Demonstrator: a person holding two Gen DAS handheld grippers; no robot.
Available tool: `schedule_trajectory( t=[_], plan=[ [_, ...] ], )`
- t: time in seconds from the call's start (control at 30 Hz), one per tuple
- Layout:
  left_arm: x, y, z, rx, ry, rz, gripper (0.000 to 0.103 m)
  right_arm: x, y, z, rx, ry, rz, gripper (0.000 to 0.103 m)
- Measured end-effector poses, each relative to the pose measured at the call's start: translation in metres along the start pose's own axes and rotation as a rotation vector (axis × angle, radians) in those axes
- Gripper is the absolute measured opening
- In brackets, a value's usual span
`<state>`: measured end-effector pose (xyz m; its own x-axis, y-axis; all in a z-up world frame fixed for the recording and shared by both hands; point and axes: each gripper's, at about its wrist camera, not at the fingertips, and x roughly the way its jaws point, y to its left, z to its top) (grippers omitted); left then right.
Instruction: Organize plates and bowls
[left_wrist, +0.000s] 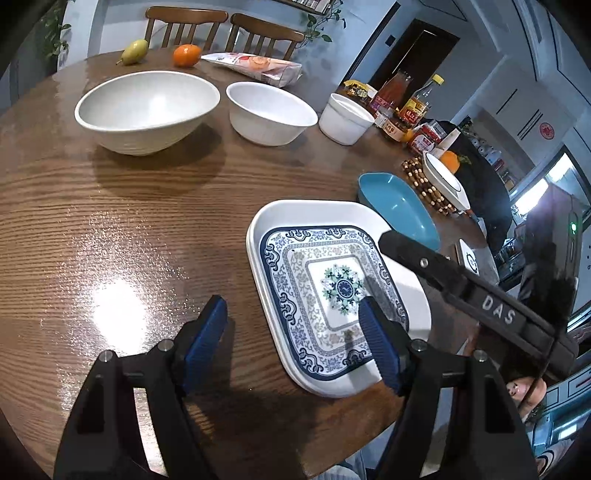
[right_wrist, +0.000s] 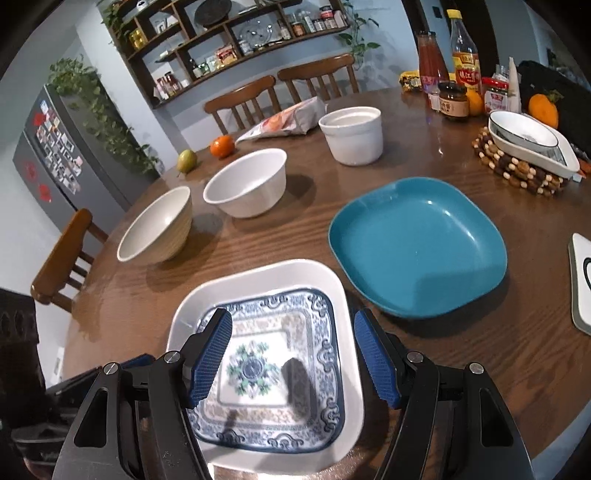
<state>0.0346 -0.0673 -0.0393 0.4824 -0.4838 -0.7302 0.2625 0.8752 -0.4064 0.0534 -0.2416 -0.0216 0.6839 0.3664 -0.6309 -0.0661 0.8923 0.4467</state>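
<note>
While the left tool (left_wrist: 293, 345) hangs low in its view with jaws apart and nothing between them, the patterned plate (left_wrist: 325, 291) sits nested in the white plate (left_wrist: 273, 218) at lower right; three empty white bowls line the top, the big bowl (left_wrist: 147, 110) leftmost. From the right view, the right tool (right_wrist: 291, 354), also apart and empty, hovers over that stack; the teal plate (right_wrist: 417, 247) lies empty at right. Stacking it next likely means gripping one rim edge squarely.

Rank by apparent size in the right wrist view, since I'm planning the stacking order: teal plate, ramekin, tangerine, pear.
1. teal plate
2. ramekin
3. tangerine and pear: they look alike, both far from the camera, so I won't rank them.
</note>
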Motion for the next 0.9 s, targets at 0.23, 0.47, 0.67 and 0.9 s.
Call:
schedule_trajectory(
  t=[0.23,0.47,0.67,0.9],
  plan=[
    [0.006,0.000,-0.001,-0.030,0.006,-0.015,0.052,0.005,-0.007,-0.008,0.026,0.014,0.017,0.071],
    [0.015,0.002,-0.003,-0.035,0.035,-0.011,0.039,0.015,-0.012,-0.013,0.051,0.027,0.050,0.071],
    [0.014,0.003,-0.004,-0.016,0.022,0.005,0.035,0.017,-0.011,-0.014,0.056,0.016,0.068,0.071],
    [0.007,0.015,-0.004,-0.049,-0.002,0.064,0.035,0.024,0.003,-0.013,0.031,0.037,0.102,0.071]
  ],
)
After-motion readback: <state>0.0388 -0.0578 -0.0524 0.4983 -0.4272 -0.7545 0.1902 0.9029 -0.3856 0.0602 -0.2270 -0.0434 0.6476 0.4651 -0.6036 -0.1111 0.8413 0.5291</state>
